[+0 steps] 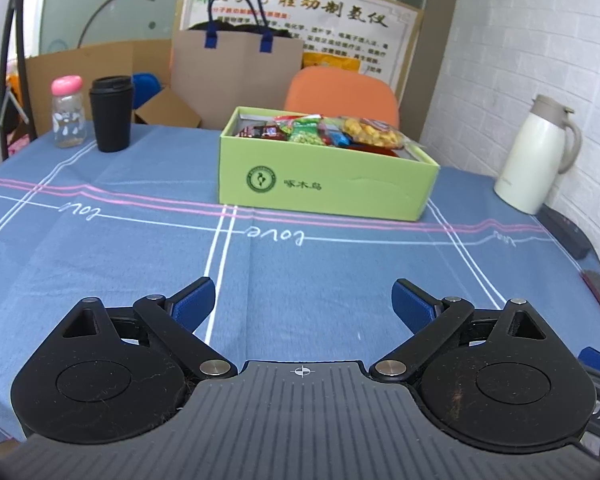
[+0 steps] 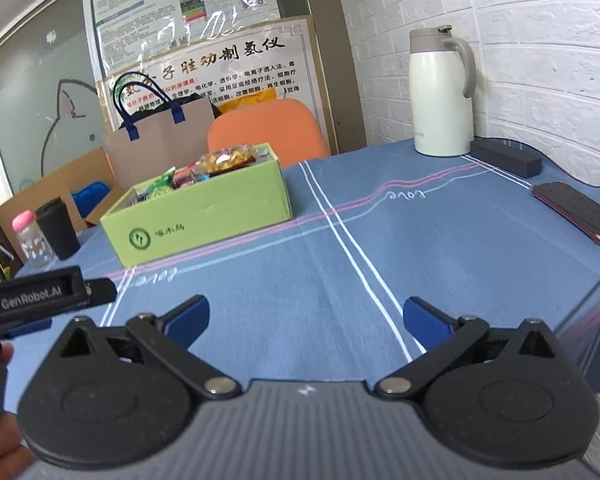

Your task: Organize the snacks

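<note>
The left gripper (image 1: 302, 300) hangs over the blue tablecloth (image 1: 100, 264) with its jaws spread wide and nothing between them. Straight ahead of it, well apart, sits the green box (image 1: 324, 184), filled with snack packets (image 1: 340, 132). Ahead to its left stand a black cup (image 1: 111, 114) and, just beside that, a small bottle with a pink cap (image 1: 68, 114). Ahead to its right stands a white jug (image 1: 534, 156).

The right gripper (image 2: 306, 320) is likewise wide open and empty. The box lies ahead to its left; a phone (image 2: 578, 212) lies ahead to its right.
</note>
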Motion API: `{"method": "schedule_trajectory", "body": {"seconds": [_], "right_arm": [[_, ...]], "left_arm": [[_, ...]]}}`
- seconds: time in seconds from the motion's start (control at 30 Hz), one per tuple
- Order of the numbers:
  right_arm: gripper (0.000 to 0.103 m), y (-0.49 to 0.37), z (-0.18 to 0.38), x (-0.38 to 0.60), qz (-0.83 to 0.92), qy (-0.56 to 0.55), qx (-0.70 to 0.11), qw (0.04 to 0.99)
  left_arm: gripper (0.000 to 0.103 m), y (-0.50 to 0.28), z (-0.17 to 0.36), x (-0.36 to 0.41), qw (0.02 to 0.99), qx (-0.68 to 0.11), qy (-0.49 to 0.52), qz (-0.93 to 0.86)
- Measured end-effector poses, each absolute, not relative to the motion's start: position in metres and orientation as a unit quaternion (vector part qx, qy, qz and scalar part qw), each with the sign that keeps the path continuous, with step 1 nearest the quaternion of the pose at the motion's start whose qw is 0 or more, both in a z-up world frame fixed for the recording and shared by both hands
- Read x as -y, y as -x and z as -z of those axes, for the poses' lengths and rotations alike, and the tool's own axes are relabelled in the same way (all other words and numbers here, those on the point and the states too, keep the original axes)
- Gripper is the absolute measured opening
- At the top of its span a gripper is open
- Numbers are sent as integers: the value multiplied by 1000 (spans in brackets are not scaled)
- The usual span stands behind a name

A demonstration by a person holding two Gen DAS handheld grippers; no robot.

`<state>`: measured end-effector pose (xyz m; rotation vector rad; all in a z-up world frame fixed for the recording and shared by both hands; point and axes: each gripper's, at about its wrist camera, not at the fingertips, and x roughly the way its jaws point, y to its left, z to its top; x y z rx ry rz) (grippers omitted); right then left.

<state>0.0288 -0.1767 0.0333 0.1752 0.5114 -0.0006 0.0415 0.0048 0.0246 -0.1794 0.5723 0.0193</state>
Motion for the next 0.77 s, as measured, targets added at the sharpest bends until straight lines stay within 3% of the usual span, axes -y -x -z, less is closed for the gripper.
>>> {"method": "schedule_trajectory", "body": {"seconds": [0.4, 0.57, 0.77], "right_arm": [[102, 22, -27, 169, -3, -55, -235, 970], [102, 26, -29, 169, 6, -55, -228, 972], [102, 25, -24, 165, 14, -44, -233, 971]], "left_arm": [[79, 14, -30, 5, 966, -251, 62, 22], [72, 20, -29, 12, 968, -243, 47, 35], [75, 14, -23, 13, 964, -256, 58, 46]]}}
